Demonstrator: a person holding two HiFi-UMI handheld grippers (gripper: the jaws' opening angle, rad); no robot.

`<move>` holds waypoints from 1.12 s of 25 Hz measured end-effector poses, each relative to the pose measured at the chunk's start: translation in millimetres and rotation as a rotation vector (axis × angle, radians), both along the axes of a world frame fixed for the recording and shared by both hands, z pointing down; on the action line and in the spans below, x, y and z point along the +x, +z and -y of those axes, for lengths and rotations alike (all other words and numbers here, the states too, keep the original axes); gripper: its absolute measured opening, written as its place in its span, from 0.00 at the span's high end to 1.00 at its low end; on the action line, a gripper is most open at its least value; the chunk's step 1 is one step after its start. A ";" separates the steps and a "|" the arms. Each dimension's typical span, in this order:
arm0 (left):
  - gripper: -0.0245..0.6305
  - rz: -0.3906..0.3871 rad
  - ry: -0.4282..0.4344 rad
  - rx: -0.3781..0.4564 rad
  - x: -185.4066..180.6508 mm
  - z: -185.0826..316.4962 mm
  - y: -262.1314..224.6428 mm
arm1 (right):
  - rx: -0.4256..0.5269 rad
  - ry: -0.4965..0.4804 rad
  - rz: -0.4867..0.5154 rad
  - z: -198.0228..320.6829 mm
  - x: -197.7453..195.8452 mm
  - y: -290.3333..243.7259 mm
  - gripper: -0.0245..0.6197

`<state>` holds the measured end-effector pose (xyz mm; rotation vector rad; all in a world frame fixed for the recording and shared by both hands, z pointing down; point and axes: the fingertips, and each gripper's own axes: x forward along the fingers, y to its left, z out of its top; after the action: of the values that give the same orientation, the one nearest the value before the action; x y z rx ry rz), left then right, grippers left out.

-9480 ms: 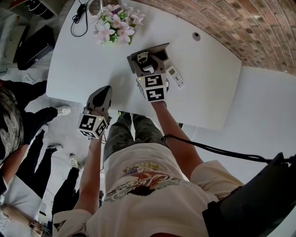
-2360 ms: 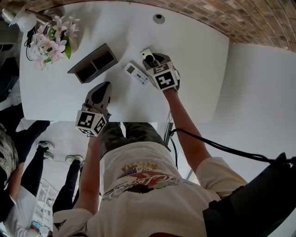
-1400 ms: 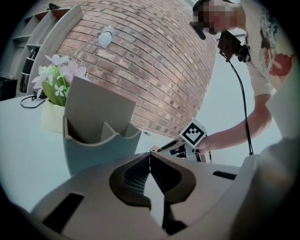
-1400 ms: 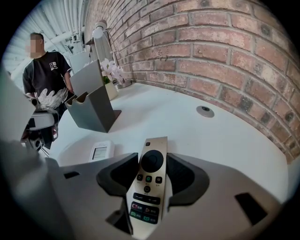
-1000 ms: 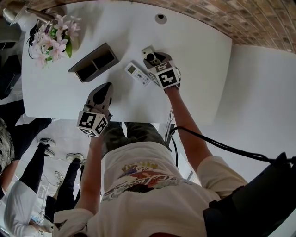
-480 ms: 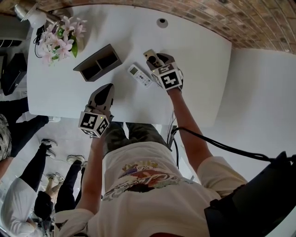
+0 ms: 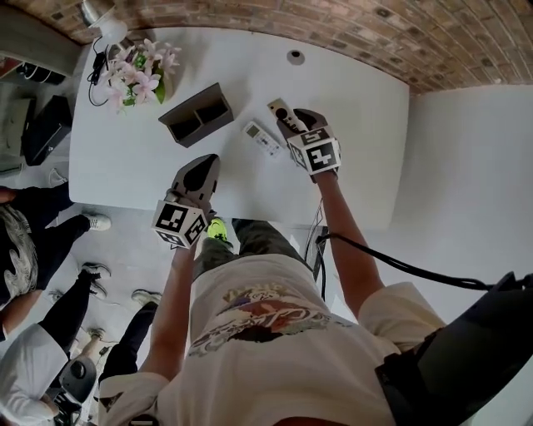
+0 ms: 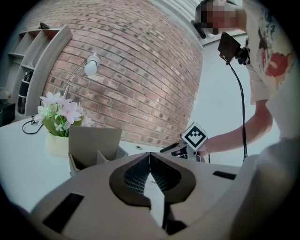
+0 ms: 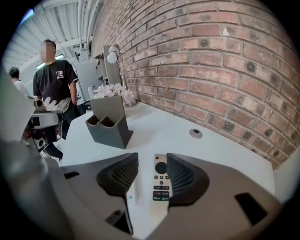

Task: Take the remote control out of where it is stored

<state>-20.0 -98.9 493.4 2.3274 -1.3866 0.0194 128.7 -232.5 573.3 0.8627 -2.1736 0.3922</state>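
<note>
The slim beige remote control [image 9: 161, 180] lies face up, out of the grey two-slot holder [image 7: 197, 114]. In the head view its far end [image 7: 276, 106] pokes out past my right gripper [image 7: 291, 123]. My right gripper [image 9: 153, 159] is open. The remote runs along the right pad, and bare tabletop shows between it and the left pad. My left gripper [image 7: 204, 166] hovers at the table's near edge. In its own view the left gripper [image 8: 150, 159] is shut and empty, and the holder [image 8: 93, 143] stands ahead to the left.
A white air-conditioner remote [image 7: 261, 139] lies on the white table [image 7: 358, 158] between holder and right gripper. Pink flowers [image 7: 137, 71] and a lamp [image 7: 100, 12] stand at the far left. A cable hole [image 7: 295, 56] lies near the brick wall. Bystanders [image 7: 25, 241] stand left.
Over nine seconds ago my right gripper was at the holder; it is now to the holder's right with the beige remote. In the last second both grippers have risen a little.
</note>
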 end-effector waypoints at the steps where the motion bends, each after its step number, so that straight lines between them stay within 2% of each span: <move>1: 0.95 -0.004 0.008 0.005 0.5 -4.3 -4.2 | 0.000 0.007 0.009 -4.9 -0.9 -5.2 0.67; 7: 0.95 -0.027 0.063 0.030 -2.5 -41.6 -29.4 | 0.023 0.040 0.056 -53.1 -12.5 -40.8 0.67; 15: 0.95 -0.038 0.101 0.041 -26.1 -108.9 -47.6 | 0.081 0.058 0.119 -145.5 -32.7 -81.3 0.67; 23: 0.95 -0.042 0.122 0.074 -39.2 -159.4 -64.5 | 0.136 0.070 0.165 -219.0 -43.1 -109.4 0.80; 25: 0.95 -0.045 0.131 0.076 -37.5 -169.0 -68.3 | 0.138 0.070 0.170 -231.5 -42.8 -113.1 0.87; 26: 0.95 -0.045 0.134 0.078 -36.6 -173.3 -70.2 | 0.139 0.070 0.175 -236.9 -42.1 -114.9 0.94; 28: 0.95 -0.046 0.137 0.083 -36.0 -179.9 -74.6 | 0.147 0.071 0.184 -244.6 -41.0 -119.2 0.95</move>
<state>-55.9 80.9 418.8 2.4711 -1.2256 -0.0520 87.7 12.1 454.2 1.0213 -2.3691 0.3627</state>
